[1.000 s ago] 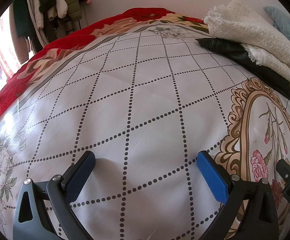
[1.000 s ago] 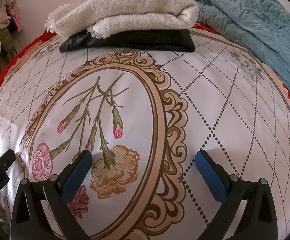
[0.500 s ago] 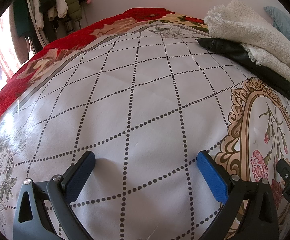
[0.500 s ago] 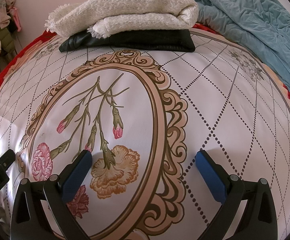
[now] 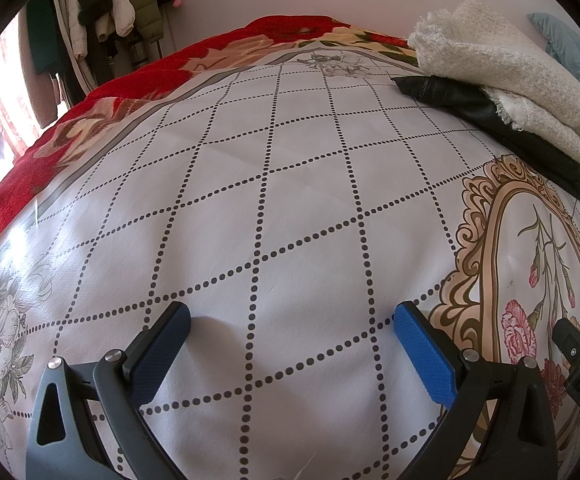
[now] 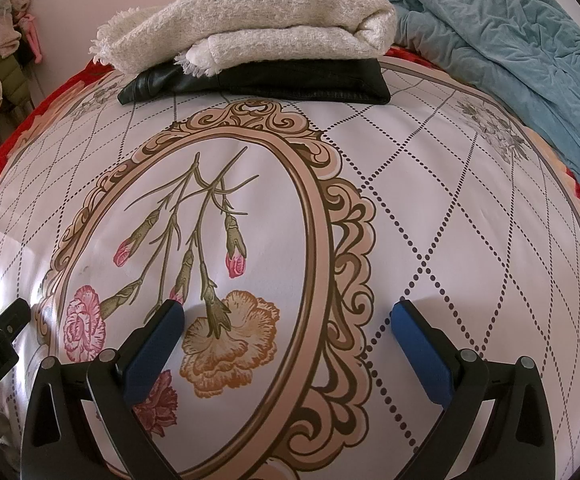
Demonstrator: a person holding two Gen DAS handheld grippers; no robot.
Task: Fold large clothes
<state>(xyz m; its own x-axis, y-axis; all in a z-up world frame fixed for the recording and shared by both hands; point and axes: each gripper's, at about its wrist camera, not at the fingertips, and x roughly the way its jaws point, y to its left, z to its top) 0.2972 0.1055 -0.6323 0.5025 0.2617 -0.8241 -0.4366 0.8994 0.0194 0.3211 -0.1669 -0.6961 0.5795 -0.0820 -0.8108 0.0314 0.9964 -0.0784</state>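
1. Your left gripper (image 5: 290, 320) hovers low over the white bedsheet (image 5: 290, 184), its blue fingers (image 5: 419, 354) spread wide with nothing between them.
2. Your right gripper (image 6: 288, 320) sits just beside it, also over the sheet, above the oval flower medallion (image 6: 194, 264); its blue-padded jaws are wide apart and empty too.
3. The folded clothes lie at the far side of the bed, well away from both grippers: a cream knitted garment (image 6: 258, 28) rests on top of a black leather garment (image 6: 290, 78), the black one flat on the sheet.
4. A blue-grey velvety garment (image 6: 509, 52) lies crumpled and unfolded at the far right of the bed, just beside the folded stack.
5. A red floral blanket (image 5: 102, 120) shows along the bed's left edge, and hanging clothes (image 5: 110, 12) fill the far left corner by the wall.
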